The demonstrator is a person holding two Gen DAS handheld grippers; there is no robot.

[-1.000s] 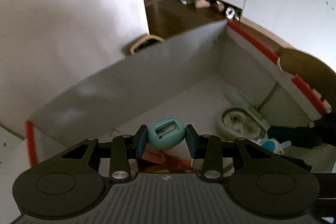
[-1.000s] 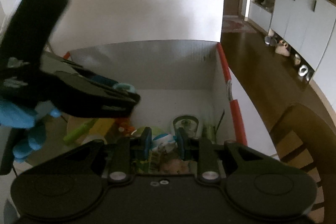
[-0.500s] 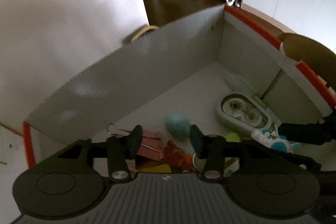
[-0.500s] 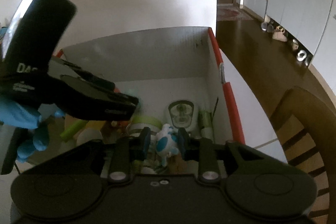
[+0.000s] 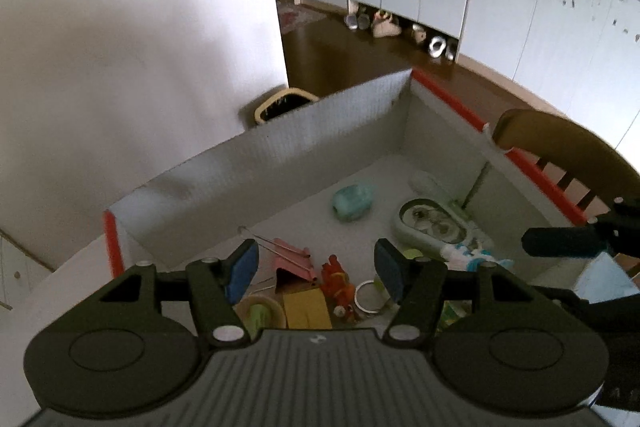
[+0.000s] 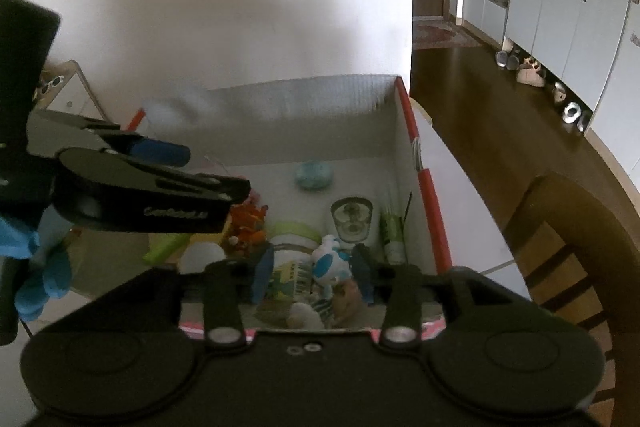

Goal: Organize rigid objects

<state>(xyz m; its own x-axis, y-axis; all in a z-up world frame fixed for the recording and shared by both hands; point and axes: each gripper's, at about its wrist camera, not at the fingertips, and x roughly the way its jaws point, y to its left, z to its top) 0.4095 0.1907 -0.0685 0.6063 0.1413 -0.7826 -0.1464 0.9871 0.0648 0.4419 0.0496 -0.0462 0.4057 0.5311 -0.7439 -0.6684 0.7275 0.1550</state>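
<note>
Left wrist view: the left tongs (image 5: 316, 269) stand wide open with nothing between the pads, low in the frame over the near end of the box (image 5: 320, 131). The teal sharpener (image 5: 352, 202) lies loose on the box floor right of centre, apart from the other things. So the drop looks done on this side, and the next move is likely to draw these tongs out and go for another loose item. In the box, just below the open pads, lie a pink clip (image 5: 294, 265), an orange toy (image 5: 338, 285), a yellow block (image 5: 306, 309) and a ring (image 5: 368, 301); right of centre sits a grey oval case (image 5: 430, 227), with a white and blue figure (image 5: 470, 253) just below it.

Right wrist view: the right tongs (image 6: 312, 273) are partly open around the figure (image 6: 328, 261) in the lower middle of the frame. The pads seem to stand just clear of it, though the dim view leaves contact uncertain. The figure should then fall among the clutter, after which this side must lift clear. The sharpener (image 6: 314, 175) rests near the far wall at centre. The case (image 6: 352, 219) lies just below it and a green tube (image 6: 392, 233) rests against the right wall. The left tongs (image 6: 168, 187) reach in from the left edge.
</note>
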